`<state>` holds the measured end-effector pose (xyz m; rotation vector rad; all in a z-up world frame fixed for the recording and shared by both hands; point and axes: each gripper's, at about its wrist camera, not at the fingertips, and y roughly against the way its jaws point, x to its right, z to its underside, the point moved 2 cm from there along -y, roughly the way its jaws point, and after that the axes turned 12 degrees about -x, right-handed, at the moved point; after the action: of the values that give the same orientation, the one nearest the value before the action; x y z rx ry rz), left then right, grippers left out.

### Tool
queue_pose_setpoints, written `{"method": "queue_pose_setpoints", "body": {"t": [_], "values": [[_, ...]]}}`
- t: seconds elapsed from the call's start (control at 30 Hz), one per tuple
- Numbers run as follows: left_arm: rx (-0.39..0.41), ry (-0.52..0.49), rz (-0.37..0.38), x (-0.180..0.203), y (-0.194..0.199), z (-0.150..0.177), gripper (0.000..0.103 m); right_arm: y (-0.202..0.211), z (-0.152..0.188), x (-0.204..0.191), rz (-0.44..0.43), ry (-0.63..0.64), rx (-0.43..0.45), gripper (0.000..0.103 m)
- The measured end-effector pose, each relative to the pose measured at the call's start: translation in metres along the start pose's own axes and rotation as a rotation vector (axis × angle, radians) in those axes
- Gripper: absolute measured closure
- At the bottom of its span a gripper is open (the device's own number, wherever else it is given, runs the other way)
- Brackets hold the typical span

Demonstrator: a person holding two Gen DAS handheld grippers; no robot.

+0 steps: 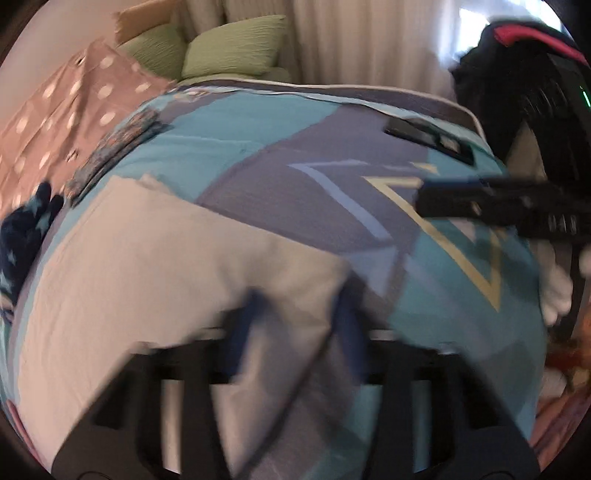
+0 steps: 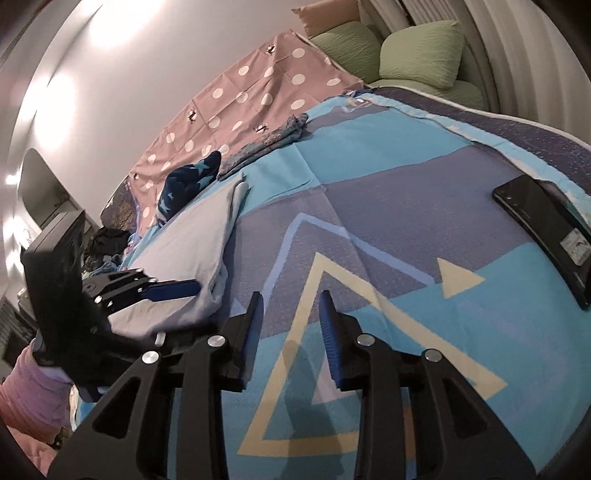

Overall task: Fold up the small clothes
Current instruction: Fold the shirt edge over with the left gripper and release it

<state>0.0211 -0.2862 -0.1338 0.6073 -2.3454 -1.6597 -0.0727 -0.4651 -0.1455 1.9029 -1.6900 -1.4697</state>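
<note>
Pale blue garment [image 2: 184, 251] flat, folded; left gripper [image 2: 192, 290] seemingly pinching its edge; right gripper [image 2: 291, 302] parted, empty.

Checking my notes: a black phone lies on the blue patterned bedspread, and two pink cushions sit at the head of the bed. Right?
Not quite: the cushions are green, not pink, as the right wrist view shows. The black phone does lie on the blue patterned bedspread.

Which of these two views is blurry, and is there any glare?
Left wrist view: motion-smeared, worst on the left gripper fingers and pale blue garment. Right wrist view: mostly sharp, with glare patches on the white wall; both views bend with fisheye.
</note>
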Motion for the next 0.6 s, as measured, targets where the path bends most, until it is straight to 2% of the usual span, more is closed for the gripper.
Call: {"method": "queue_pose_setpoints", "body": {"t": [0.03,0.07,0.13,0.23,0.5,0.6], "values": [[0.006,0.035,0.023,-0.007,0.002,-0.001,0.094,-0.001,-0.002,-0.002,-0.002,0.009,-0.003,0.071],[0.029,0.086,0.044,-0.018,0.007,0.000,0.095,0.000,-0.004,-0.003,-0.001,0.021,-0.006,0.071],[0.064,0.154,0.029,-0.034,0.016,0.007,0.095,-0.001,-0.009,-0.005,0.003,0.049,-0.014,0.071],[0.073,0.264,0.069,-0.058,0.019,0.023,0.095,-0.012,-0.023,-0.010,-0.013,0.080,-0.042,0.071],[0.099,0.334,0.116,-0.065,0.015,0.032,0.092,-0.068,-0.082,-0.038,-0.182,0.131,-0.187,0.071],[0.105,0.347,0.126,-0.067,0.015,0.037,0.091,-0.098,-0.107,-0.041,-0.185,0.094,-0.244,0.071]]}}
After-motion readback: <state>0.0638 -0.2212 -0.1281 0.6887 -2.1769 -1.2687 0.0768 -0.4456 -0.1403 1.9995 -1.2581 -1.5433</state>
